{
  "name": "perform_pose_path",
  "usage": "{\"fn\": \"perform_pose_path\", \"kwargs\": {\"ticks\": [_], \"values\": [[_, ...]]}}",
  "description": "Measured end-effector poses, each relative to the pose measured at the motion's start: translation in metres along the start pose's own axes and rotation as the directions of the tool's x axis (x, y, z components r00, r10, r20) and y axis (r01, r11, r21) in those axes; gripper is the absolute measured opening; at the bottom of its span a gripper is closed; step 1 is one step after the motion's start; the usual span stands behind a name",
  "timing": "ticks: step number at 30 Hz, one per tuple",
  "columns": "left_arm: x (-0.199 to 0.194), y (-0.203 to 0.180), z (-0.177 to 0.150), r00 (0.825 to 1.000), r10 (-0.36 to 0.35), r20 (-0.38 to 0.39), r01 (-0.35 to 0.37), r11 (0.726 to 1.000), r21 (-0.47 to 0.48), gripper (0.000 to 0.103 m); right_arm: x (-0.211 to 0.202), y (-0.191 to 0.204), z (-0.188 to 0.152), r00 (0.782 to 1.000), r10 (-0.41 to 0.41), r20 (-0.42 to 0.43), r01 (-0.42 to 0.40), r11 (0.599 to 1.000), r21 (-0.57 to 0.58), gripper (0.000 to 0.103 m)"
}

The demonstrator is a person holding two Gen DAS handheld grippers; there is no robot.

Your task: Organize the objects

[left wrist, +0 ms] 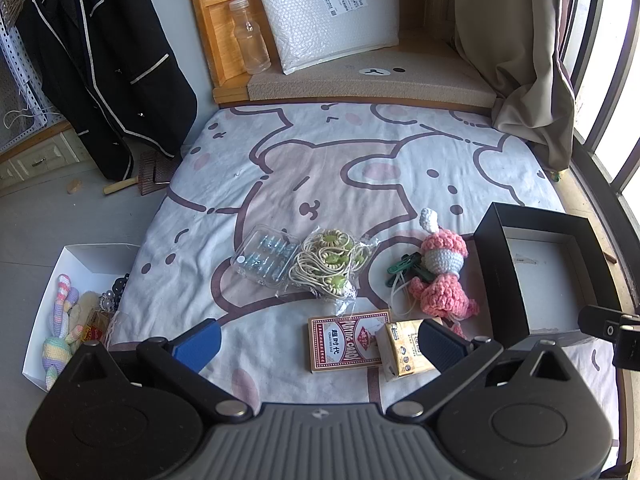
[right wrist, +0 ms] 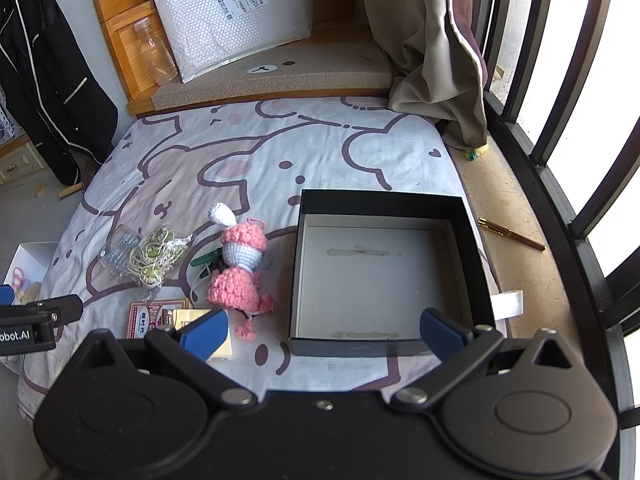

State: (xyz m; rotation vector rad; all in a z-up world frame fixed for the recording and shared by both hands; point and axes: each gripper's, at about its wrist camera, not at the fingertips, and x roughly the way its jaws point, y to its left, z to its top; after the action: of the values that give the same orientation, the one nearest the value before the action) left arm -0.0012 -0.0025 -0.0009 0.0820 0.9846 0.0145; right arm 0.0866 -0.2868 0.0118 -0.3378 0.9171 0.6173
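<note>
On the bed sheet lie a red playing-card box (left wrist: 346,338) (right wrist: 150,318), a small yellow packet (left wrist: 404,348) (right wrist: 218,350), a pink crochet doll (left wrist: 440,276) (right wrist: 240,276), a green clip (left wrist: 404,268) (right wrist: 206,260), a bag of cream cords (left wrist: 330,266) (right wrist: 154,258) and a clear plastic case (left wrist: 266,260) (right wrist: 116,250). An empty black box (left wrist: 500,264) (right wrist: 298,264) stands to their right. My left gripper (left wrist: 318,346) is open above the card box and packet. My right gripper (right wrist: 320,330) is open over the black box's near left corner.
A white tray (left wrist: 100,256) with crochet toys sits on the floor left of the bed. A clear bottle (left wrist: 250,36), a bubble mailer (left wrist: 324,12), a black jacket (left wrist: 104,64) and a curtain (right wrist: 432,52) stand at the back. A pen (right wrist: 512,234) lies on the sill.
</note>
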Motion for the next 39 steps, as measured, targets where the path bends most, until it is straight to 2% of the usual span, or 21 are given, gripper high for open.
{"fn": "perform_pose_path", "kwargs": {"ticks": [33, 34, 39], "values": [[0.0018, -0.0014, 0.0009, 1.0, -0.008, 0.0, 0.008, 1.0, 0.003, 0.103, -0.0041, -0.003, 0.0008, 1.0, 0.0, -0.003, 0.0, 1.0, -0.001, 0.103], [0.002, -0.0016, 0.0011, 0.999, -0.034, 0.002, 0.034, 0.999, 0.025, 0.103, -0.0041, -0.0029, 0.0008, 1.0, 0.0, -0.003, 0.0, 1.0, -0.001, 0.103], [0.0027, -0.0028, 0.0011, 0.999, -0.044, 0.003, 0.044, 0.999, 0.031, 0.103, -0.0039, -0.0079, 0.0001, 1.0, -0.001, -0.003, 0.001, 1.0, -0.003, 0.103]]}}
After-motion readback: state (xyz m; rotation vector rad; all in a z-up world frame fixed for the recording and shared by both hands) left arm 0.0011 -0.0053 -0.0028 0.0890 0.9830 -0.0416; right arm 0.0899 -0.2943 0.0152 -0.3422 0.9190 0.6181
